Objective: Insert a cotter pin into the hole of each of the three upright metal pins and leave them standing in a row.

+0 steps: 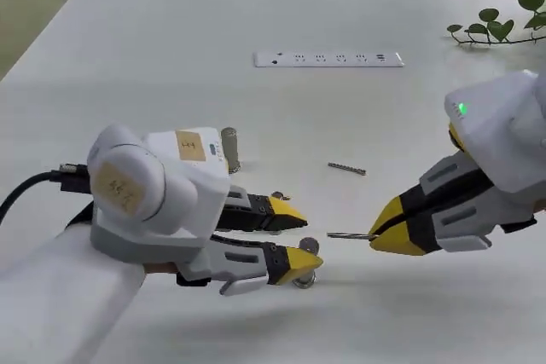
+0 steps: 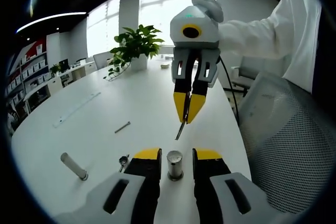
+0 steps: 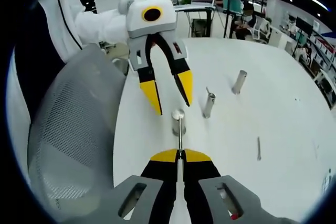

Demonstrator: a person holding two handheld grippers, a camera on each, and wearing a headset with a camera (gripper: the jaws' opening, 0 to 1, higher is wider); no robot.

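Fingers of my left gripper stand apart at the near left of the worktop, one on each side of the near metal pin. In the left gripper view I see a slim gap on both sides of that pin, so they frame it and do not clamp it. The pin stands upright on its wider base. My hand in a white sleeve carries this gripper.

My right gripper comes in from the near right, and its fingers are pressed together on a cotter pin. The cotter pin sticks out of the yellow tips toward the left, level with the top of the near metal pin. In the right gripper view its free end lines up with that pin's head. Its end is just beside the head, but I cannot tell whether they touch.

Just past the far finger of my left gripper stands the second metal pin, upright, with something thin poking out at its top. I cannot tell what it is.

Farther back and to the left, the third metal pin stands upright by itself. To its right, a loose cotter pin lies flat on the worktop, apart from all three metal pins.

Well beyond these, a white power strip lies across the middle of the worktop. At the far right corner hang the leaves of a plant.
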